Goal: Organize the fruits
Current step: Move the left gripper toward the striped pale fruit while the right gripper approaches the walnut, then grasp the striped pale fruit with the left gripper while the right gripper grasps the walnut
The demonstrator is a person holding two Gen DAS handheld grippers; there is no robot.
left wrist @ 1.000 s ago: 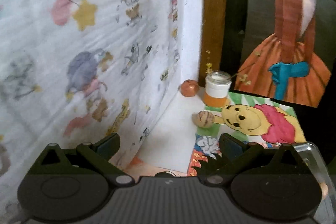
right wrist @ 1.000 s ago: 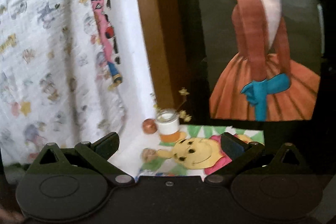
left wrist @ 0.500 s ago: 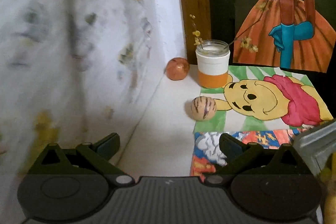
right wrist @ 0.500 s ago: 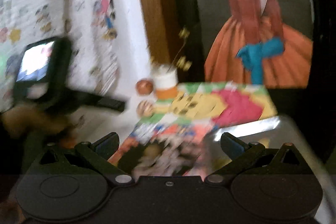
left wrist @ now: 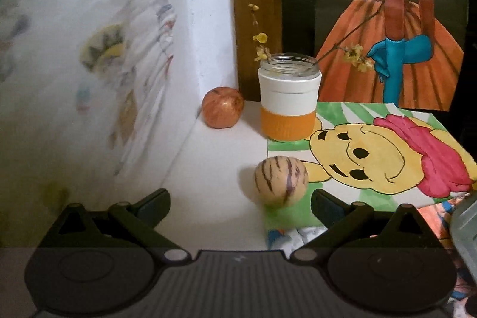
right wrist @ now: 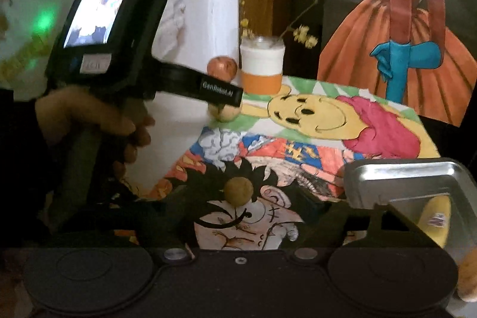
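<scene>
left tool (left wrist: 240, 209): had dropped from facing the patterned curtain to sit low over the worktop; its fingers stood wide with nothing between them.
striped fruit (left wrist: 280, 180): had gone from small and far to large, just ahead of the left tool and nearer its right finger, lying apart from the pads on the edge of the bear drawing.
apple (left wrist: 223, 107): sat well beyond the left tool in the corner, just left of the jar.
right tool (right wrist: 259, 224): had come down from facing the wall picture to hang over the drawings; its jaws were closing, and the small round brown fruit (right wrist: 238, 189) sat ahead of the gap, not visibly pinched.
tray (right wrist: 401, 175): a metal one had come into view ahead and to the right of the right tool, a banana (right wrist: 435, 218) already lying in it.
meaning for the task: both tools looked set to pick up a fruit, probably for the tray; no new fruit seemed lifted yet.
worktop (left wrist: 208, 157): white, partly covered by painted cartoon sheets, bear drawing (left wrist: 372, 151) farthest.
jar (left wrist: 288, 100): white and orange, holding yellow-flowered twigs, at the back.
room: curtain (left wrist: 83, 49) with cartoon print on the left, wooden post and a painting of a figure in an orange dress behind.
</scene>
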